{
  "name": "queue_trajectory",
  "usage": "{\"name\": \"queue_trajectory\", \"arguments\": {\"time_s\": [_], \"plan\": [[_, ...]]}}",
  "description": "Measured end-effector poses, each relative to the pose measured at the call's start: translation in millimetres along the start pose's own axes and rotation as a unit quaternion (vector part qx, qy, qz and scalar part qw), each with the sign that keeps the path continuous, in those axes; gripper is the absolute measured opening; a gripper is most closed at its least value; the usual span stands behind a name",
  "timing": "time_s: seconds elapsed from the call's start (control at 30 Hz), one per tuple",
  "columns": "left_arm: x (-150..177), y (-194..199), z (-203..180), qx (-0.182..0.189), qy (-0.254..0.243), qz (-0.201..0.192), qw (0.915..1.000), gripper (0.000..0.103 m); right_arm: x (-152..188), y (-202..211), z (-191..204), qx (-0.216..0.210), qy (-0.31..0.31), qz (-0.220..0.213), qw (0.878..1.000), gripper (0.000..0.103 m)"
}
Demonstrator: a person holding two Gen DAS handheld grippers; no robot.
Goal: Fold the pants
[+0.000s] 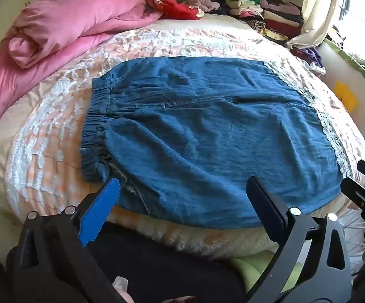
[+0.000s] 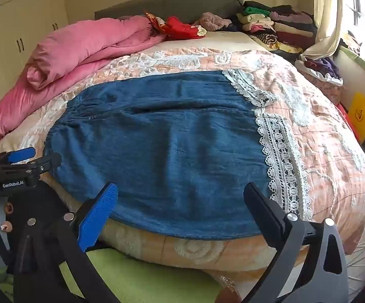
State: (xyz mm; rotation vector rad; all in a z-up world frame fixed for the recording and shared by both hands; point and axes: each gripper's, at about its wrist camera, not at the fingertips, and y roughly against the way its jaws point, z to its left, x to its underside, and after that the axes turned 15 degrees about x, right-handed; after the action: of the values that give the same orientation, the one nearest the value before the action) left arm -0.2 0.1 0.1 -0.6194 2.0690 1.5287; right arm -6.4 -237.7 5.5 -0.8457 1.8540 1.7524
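The blue denim pants (image 1: 207, 136) lie spread flat on the peach quilt (image 1: 63, 116) of the bed, reaching almost to the bed's near edge, with the gathered elastic waistband (image 1: 96, 126) at the left end of the pants and the white lace-trimmed leg cuffs (image 2: 281, 161) at their right end. Both legs lie side by side, the seam between them running across the middle of the garment. The left tongs (image 1: 182, 197) hang over the near edge of the pants, close to the waistband end, with jaws spread as wide as they go and nothing between them; the blue pad (image 1: 99, 212) sits just off the waistband corner. The right tongs (image 2: 182, 202) hang over the same near edge, nearer the lace cuffs, equally wide open and empty, not touching the cloth. Beyond the pants, to the far left, a pink duvet (image 1: 63, 25) is bunched up on the bed. Behind the pants, toward the headboard, lie red clothes (image 2: 182, 29), and to the far right of the pants a stack of folded clothes (image 2: 278, 27) stands beside a pale curtain (image 2: 326, 20).
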Motion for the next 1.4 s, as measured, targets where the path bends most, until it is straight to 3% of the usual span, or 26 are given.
{"name": "queue_trajectory", "arguments": {"time_s": [1.4], "plan": [[-3, 10, -8, -0.002, -0.011, -0.005, 0.9999, 0.094, -1, 4, 10, 0.001, 0.017, -0.001, 1.0, 0.099]]}}
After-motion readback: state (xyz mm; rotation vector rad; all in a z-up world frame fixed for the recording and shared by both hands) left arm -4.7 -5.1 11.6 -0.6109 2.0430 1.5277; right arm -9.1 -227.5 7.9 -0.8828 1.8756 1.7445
